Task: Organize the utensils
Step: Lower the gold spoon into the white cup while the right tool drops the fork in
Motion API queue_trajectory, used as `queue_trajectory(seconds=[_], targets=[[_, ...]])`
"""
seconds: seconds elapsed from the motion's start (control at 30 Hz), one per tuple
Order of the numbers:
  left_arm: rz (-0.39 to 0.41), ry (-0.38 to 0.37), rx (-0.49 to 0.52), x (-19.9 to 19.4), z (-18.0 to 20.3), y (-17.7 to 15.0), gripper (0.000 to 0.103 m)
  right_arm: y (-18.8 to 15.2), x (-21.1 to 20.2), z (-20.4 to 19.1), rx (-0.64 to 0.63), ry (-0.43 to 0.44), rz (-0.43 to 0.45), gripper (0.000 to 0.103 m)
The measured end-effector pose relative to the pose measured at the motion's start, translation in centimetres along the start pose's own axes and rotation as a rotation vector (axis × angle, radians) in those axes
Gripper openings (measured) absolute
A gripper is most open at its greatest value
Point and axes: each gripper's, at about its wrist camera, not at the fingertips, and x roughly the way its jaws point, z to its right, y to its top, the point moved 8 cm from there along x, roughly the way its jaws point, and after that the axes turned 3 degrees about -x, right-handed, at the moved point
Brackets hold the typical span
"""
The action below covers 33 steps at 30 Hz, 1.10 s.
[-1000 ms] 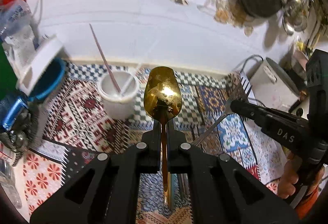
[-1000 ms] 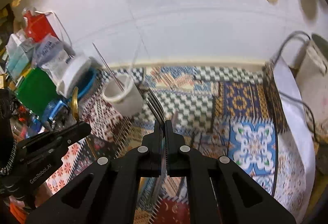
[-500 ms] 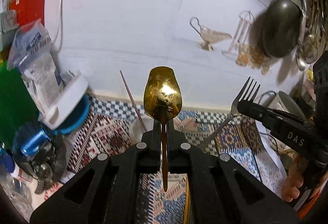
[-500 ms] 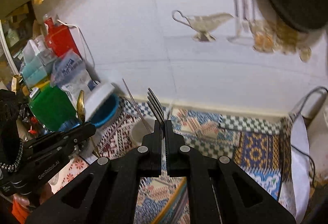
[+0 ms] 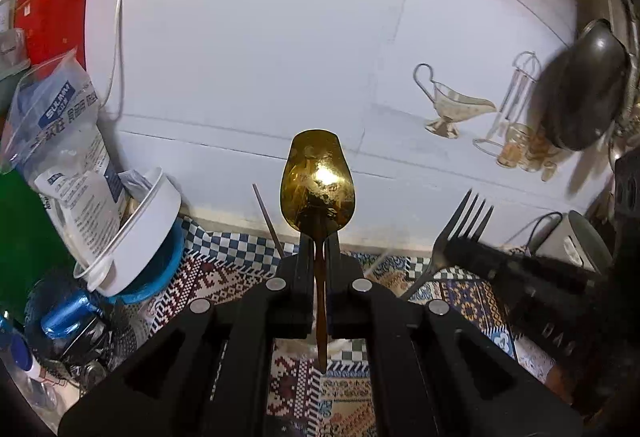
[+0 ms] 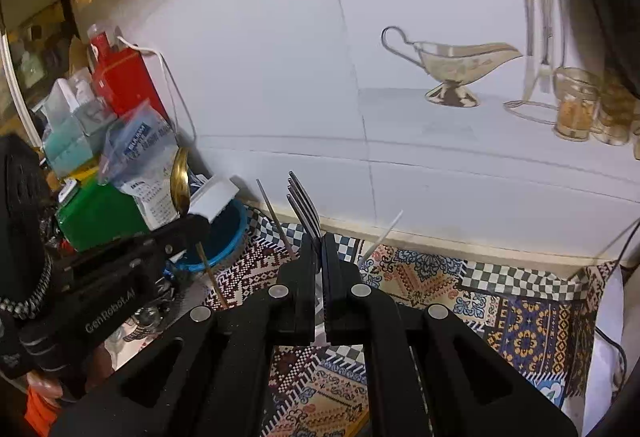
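Left tongs [image 5: 319,249] clamped on neck of gold spoon [image 5: 317,183]; bowl upright above the fingertips, handle hanging down between the jaws; held in the air above the patterned cloth [image 5: 224,277] on the tabletop; right tongs [image 6: 319,249] closed on a silver fork [image 6: 304,201], tines up and tilted left, also held in the air; in the left view the fork [image 5: 464,225] shows to the right of the spoon, apart from it; in the right view the spoon [image 6: 180,181] sits far left in the other tongs; thin stick [image 6: 276,221] rising just left of the fork, its base hidden behind the tongs; blue bowl [image 6: 228,233] with white lid [image 5: 136,237] tilted in it at left; white tiled wall [image 5: 260,57] behind.
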Motion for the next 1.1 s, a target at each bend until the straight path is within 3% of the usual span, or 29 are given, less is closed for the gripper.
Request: queue_trajectory(seconds=[0.3, 0.6, 1.1], targets=[[0.011, 0.039, -0.009, 4.5, -0.8, 0.0, 0.002, -1.0, 3.8, 0.9, -0.003, -0.008, -0.065, 0.003], [-0.073, 0.067, -0.032, 8.3, -2.5, -3.3, 0.002, -2.7, 6.7, 1.6, -0.001, -0.015, -0.134, 0.003], [-0.216, 0.083, -0.006, 9.4, -2.9, -7.6, 0.003, -5.7, 8.3, 1.0, -0.021, 0.005, -0.255, 0.006]])
